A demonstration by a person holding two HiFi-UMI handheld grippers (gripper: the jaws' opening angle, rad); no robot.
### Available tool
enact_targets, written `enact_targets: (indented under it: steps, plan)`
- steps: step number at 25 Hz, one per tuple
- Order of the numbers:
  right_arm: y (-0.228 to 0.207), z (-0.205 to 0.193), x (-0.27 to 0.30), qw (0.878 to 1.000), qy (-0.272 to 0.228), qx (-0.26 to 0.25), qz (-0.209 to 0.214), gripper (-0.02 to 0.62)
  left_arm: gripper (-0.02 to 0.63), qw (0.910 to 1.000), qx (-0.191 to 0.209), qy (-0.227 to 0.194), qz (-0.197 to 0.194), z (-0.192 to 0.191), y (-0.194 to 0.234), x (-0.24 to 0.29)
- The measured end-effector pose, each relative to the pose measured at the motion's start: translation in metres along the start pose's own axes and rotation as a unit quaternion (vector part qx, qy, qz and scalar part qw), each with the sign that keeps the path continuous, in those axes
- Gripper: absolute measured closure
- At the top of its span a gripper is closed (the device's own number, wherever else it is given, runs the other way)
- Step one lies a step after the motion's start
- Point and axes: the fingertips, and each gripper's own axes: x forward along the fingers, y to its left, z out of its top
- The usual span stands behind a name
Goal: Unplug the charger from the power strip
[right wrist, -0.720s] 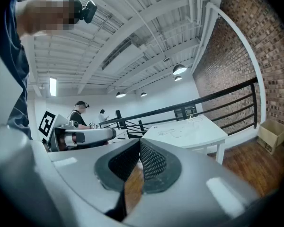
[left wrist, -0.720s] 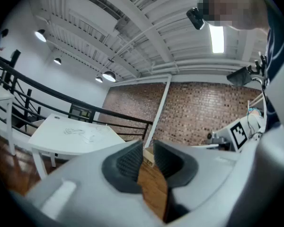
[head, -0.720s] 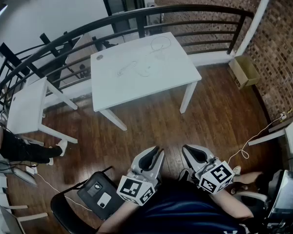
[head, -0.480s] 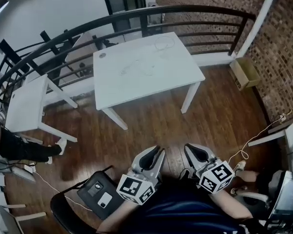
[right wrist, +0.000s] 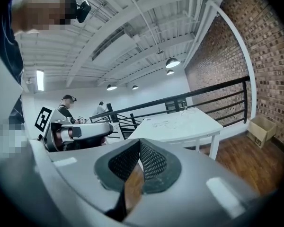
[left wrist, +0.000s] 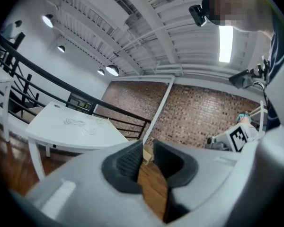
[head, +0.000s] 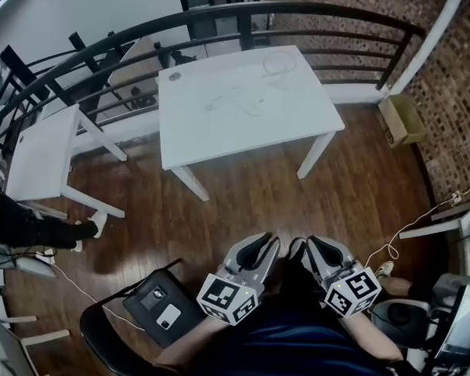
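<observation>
Charger cord lies coiled on the white table.

Dark-brown plank floor — wood with a soft gloss. White rectangular table: smooth, matt top. Red brick wall: rough. Black railing: painted metal. Left gripper — smooth grey plastic shell, ribbed black pads.
</observation>
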Motion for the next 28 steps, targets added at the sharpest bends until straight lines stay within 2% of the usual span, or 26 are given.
enact_targets:
  steps: [4, 9, 17, 23, 28]
  plan:
    - [-0.020, 0.007, 0.023, 1.000, -0.002, 0.017, 0.014, 0.584, 0.534, 0.9998, 0.006, 0.002, 0.017, 0.006, 0.018, 0.023]
    - [-0.060, 0.039, 0.059, 0.999, -0.009, 0.022, 0.037, 0.584, 0.534, 0.9991, 0.019, 0.001, 0.038, 0.030, 0.037, 0.070]
    - [-0.152, 0.092, 0.092, 0.998, -0.022, 0.030, 0.050, 0.584, 0.534, 0.9982, 0.034, -0.003, 0.049, 0.059, 0.041, 0.173]
    - [-0.220, 0.112, 0.104, 0.997, -0.023, 0.047, 0.050, 0.584, 0.534, 0.9974, 0.036, -0.001, 0.063, 0.063, 0.042, 0.234]
    - [-0.248, 0.116, 0.117, 0.997, -0.013, 0.064, 0.052, 0.584, 0.534, 0.9964, 0.033, 0.003, 0.077, 0.060, 0.049, 0.256]
